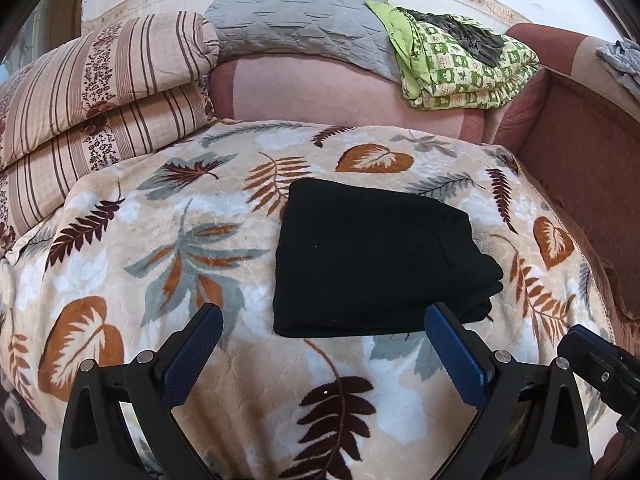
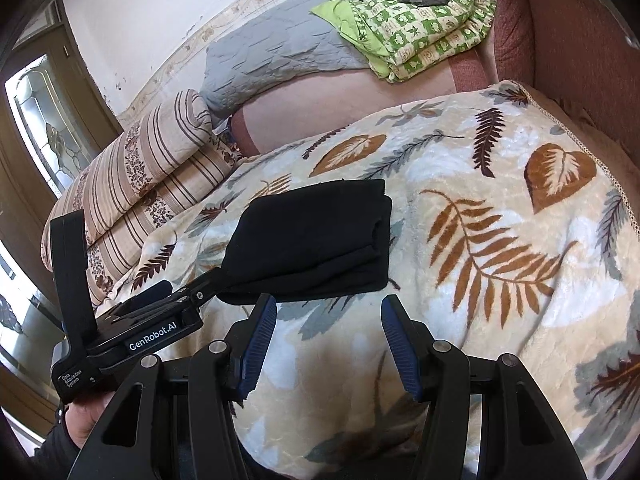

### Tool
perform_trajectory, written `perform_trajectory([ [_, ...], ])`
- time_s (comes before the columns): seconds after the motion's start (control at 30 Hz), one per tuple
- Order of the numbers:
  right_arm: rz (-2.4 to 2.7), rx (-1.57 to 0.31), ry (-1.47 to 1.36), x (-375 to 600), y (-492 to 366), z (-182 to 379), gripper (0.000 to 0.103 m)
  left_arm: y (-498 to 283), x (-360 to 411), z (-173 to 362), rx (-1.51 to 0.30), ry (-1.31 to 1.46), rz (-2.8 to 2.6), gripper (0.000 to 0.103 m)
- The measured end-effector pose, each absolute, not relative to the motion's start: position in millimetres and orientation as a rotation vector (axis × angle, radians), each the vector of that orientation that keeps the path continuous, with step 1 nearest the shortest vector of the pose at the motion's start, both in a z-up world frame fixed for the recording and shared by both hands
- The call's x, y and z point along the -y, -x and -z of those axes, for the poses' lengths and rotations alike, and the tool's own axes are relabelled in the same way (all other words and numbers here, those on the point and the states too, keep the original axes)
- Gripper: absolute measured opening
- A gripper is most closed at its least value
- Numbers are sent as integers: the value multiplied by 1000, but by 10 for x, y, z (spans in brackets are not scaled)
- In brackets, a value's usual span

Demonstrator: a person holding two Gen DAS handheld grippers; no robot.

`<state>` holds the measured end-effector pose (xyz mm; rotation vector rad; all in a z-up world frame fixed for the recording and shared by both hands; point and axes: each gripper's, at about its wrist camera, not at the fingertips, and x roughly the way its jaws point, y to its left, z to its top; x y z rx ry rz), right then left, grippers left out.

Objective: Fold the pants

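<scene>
Left wrist view shows my left tongs [image 1: 322,326] spread wide and empty, with the folded black fabric pants [image 1: 376,256] lying flat on the leaf-patterned fleece blanket [image 1: 160,240] just ahead, nearer the right finger. My right tongs [image 2: 328,316] stand half open, also empty; from them the bundle sits ahead-left, its long axis running crosswise. I judge the left tongs nearer.

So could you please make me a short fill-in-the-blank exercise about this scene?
1. The folded pants are ____ in colour.
2. They lie on a blanket printed with ____.
3. The left tool and the right tool both stand ____, holding nothing.
4. The green checked quilt lies ____ the pants.

Missing words: black; leaves; open; behind
</scene>
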<state>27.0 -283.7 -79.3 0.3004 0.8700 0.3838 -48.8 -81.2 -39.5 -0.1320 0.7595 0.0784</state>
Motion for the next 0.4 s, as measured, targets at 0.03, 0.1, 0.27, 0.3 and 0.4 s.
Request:
perform_trajectory([
  [0.03,-383,-870,-302,2842,-272,794,57,491,805,393,-758,132,-76,102],
  [0.1,-382,-872,-304,2845,-275,798,57,499,797,385,-753,131,-77,102],
  [0.27,-381,-872,-304,2852,-279,803,57,551,800,356,-720,122,-94,102],
  [0.3,-381,-871,-304,2852,-279,801,57,555,809,362,-721,118,-91,102],
  [0.4,-382,-872,-304,2851,-280,800,57,548,820,383,-732,114,-84,102],
])
